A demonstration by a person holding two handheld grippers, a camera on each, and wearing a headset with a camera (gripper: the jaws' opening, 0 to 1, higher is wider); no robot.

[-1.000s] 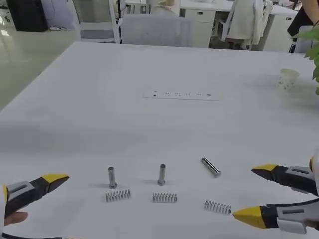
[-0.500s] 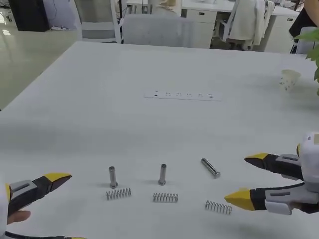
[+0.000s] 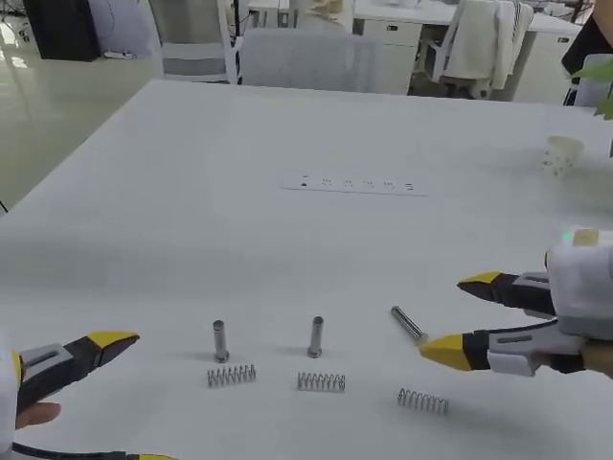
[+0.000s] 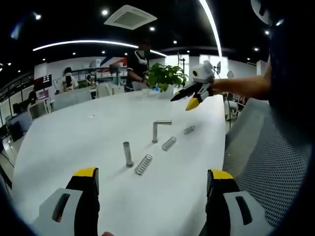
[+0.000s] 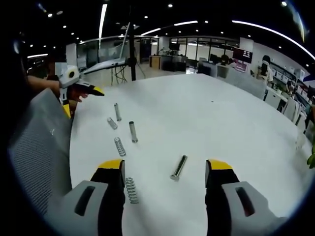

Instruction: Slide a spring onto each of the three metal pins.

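White workbench top (image 3: 144,211) stretches ahead, with a flush white socket strip (image 3: 354,184) at its middle and a small white paper cup (image 3: 560,153) at the far right. Near the front stand 2 short silver metal pins, the left upright pin (image 3: 219,341) and the middle upright pin (image 3: 316,337). To their right, a 3rd silver pin (image 3: 407,324) lies flat and angled. 3 small coiled wire springs lie loose in front of them: the left spring (image 3: 231,376), the middle spring (image 3: 321,382) and the right spring (image 3: 422,402). The black-and-yellow right gripper (image 3: 442,316) hovers with its jaws spread wide and empty, one tip just beside the 3rd silver pin. The black-and-yellow left gripper (image 4: 152,174) is likewise spread and empty, apart from the left upright pin.
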